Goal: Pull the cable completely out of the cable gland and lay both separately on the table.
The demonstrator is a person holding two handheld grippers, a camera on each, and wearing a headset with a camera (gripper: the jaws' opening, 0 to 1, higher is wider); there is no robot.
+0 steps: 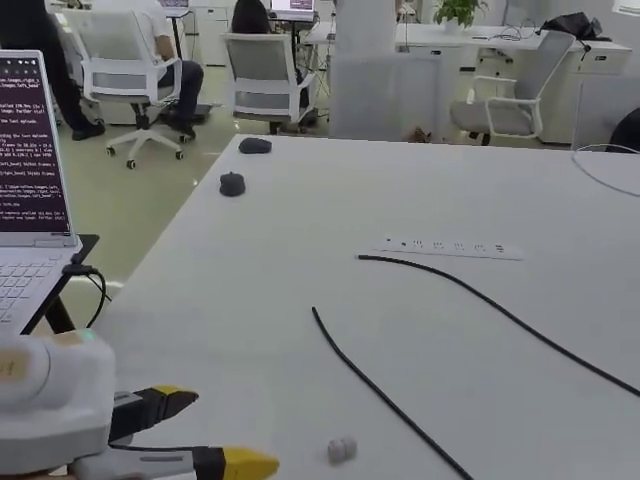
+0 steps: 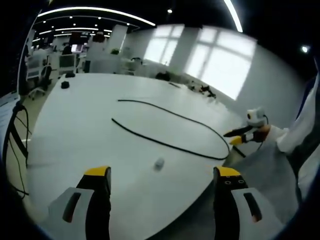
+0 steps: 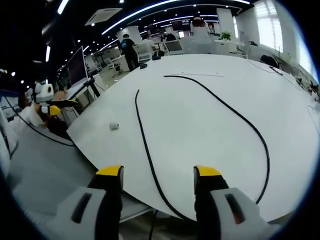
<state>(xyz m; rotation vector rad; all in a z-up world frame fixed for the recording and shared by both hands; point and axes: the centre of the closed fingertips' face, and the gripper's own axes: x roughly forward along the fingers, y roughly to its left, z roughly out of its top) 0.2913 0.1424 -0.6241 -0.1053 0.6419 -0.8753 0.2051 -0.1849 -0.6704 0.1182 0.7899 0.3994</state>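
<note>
1. The left gripper (image 2: 162, 172) is hovering over the near edge of the white table (image 2: 75, 115). Its 2 jaws are standing wide apart and are holding nothing.
2. The right gripper (image 3: 158, 171) is hanging at the table edge too, with its 2 jaws spread wide and nothing between them.
3. The small grey cable gland (image 1: 341, 450) is lying alone near the front edge, ahead of the left gripper.
4. The black cable (image 1: 400, 410) is lying in 1 long loop on the table, near the gland but not touching it.
5. A white power strip (image 1: 455, 247) is lying just behind the cable, and an open laptop (image 1: 30, 200) is standing at the left.
</note>
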